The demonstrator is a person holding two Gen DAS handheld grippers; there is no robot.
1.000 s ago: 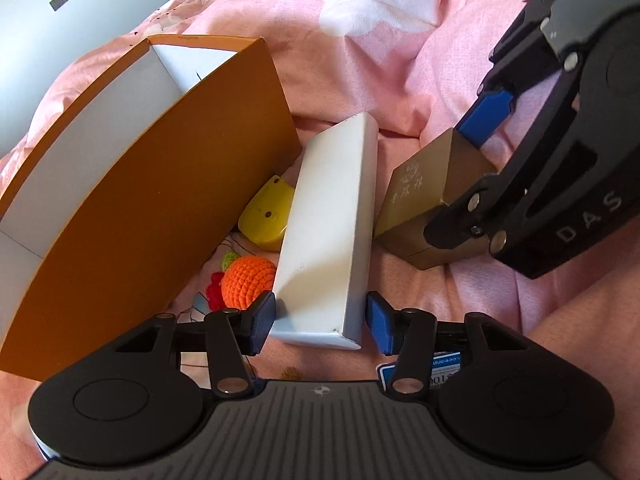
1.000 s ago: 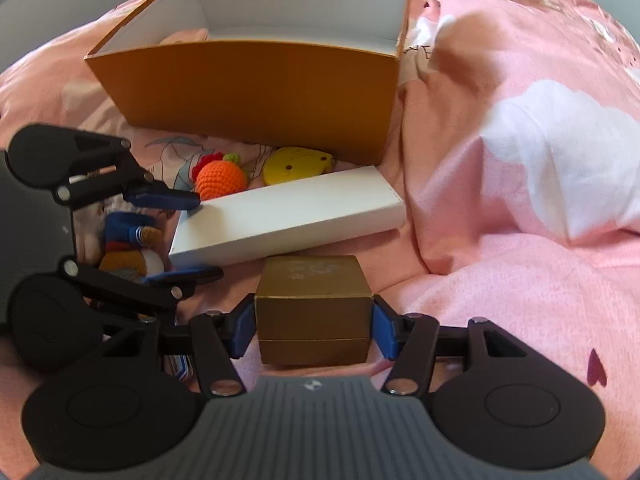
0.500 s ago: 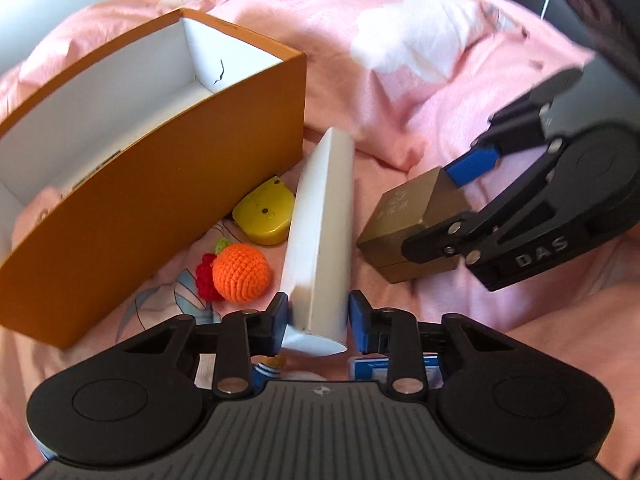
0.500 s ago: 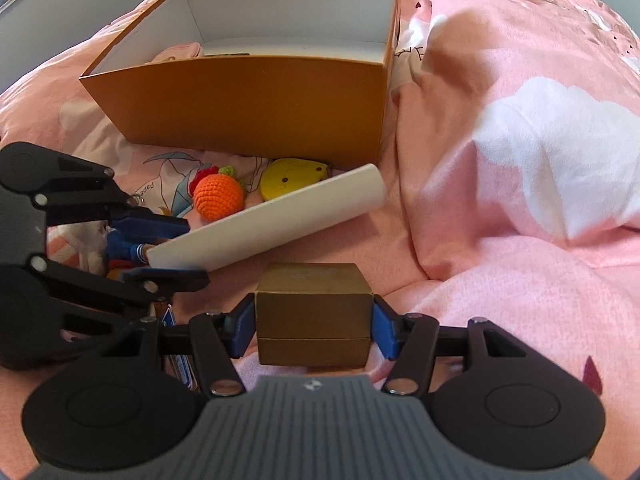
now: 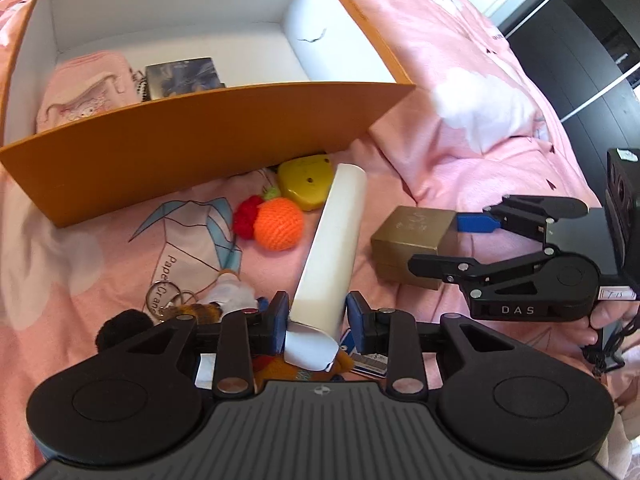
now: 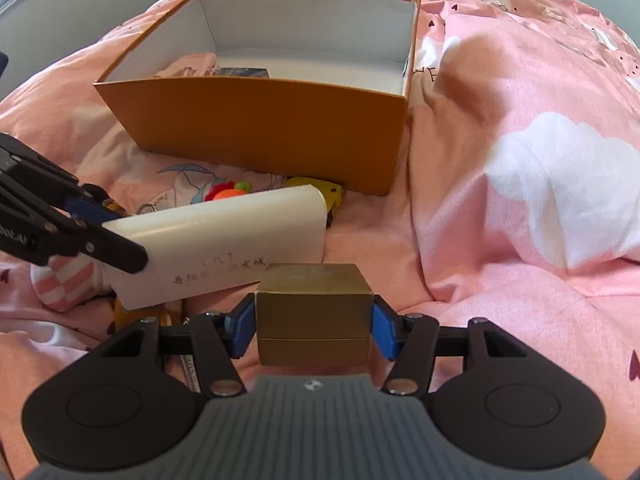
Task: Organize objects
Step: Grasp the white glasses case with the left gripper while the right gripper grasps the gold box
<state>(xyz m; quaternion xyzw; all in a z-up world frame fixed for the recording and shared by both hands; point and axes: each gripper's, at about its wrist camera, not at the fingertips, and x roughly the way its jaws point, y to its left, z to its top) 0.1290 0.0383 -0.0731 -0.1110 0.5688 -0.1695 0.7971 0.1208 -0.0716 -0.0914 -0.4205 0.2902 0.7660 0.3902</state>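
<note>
A long white box [image 5: 332, 248] is between the pads of my left gripper [image 5: 316, 320], gripped at its near end and lifted off the bed, tilted on edge. The jaws are opening slightly, but the pads still press on it. From the right wrist view the white box [image 6: 224, 240] hangs above the toys in the left gripper [image 6: 116, 236]. My right gripper [image 6: 312, 320] is shut on a small gold box [image 6: 312, 288] resting on the pink quilt; the left wrist view also shows this gold box [image 5: 408, 232] and right gripper [image 5: 440, 244]. Behind stands an open orange box [image 5: 200, 132].
Inside the orange box [image 6: 260, 120] lie a pink cloth [image 5: 80, 92] and a dark flat packet [image 5: 184, 76]. In front of it are an orange crochet ball [image 5: 280, 224], a yellow toy [image 5: 306, 180] and a keyring plush [image 5: 200, 304]. A hand [image 5: 604, 316] holds the right gripper.
My left gripper closed on the white box, rolled it onto its edge and lifted it; its view swung to face the orange box's opening. The right gripper and gold box stayed put.
</note>
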